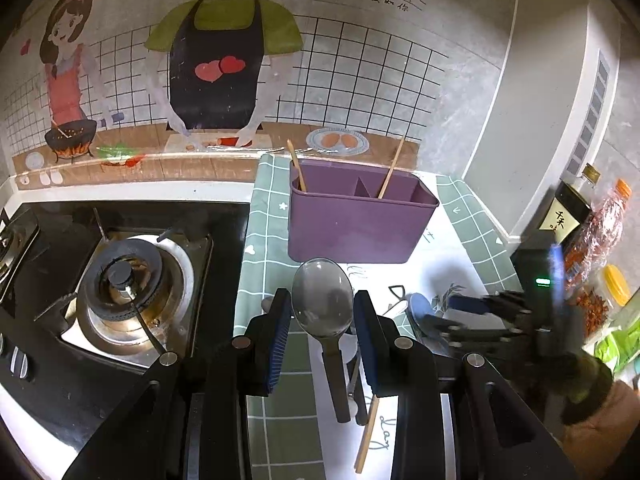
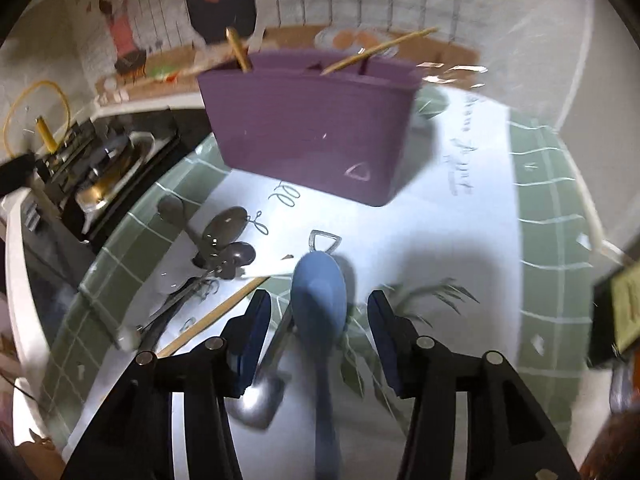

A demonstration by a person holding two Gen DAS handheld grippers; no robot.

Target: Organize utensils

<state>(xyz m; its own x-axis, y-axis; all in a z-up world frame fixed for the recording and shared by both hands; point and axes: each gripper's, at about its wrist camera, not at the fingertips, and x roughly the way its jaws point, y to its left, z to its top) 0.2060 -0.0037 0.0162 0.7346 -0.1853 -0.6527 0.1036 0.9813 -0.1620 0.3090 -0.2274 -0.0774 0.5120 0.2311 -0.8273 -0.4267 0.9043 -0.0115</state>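
Observation:
A purple divided holder (image 1: 360, 216) stands on the mat with one chopstick (image 1: 297, 166) in its left part and another (image 1: 391, 168) in its right part; it also shows in the right wrist view (image 2: 312, 132). My left gripper (image 1: 323, 320) is open around a large grey spoon (image 1: 323, 304) lying on the mat. My right gripper (image 2: 320, 316) is open around a blue spoon (image 2: 320, 296). It shows blurred in the left wrist view (image 1: 492, 320). More spoons (image 2: 224, 236) and a loose chopstick (image 2: 212, 316) lie to the left.
A gas stove (image 1: 128, 280) sits left of the green checked mat (image 1: 260, 216). Bottles and sauce packets (image 1: 592, 240) stand at the right by a grey wall. A metal opener (image 2: 324, 242) lies on the mat before the holder.

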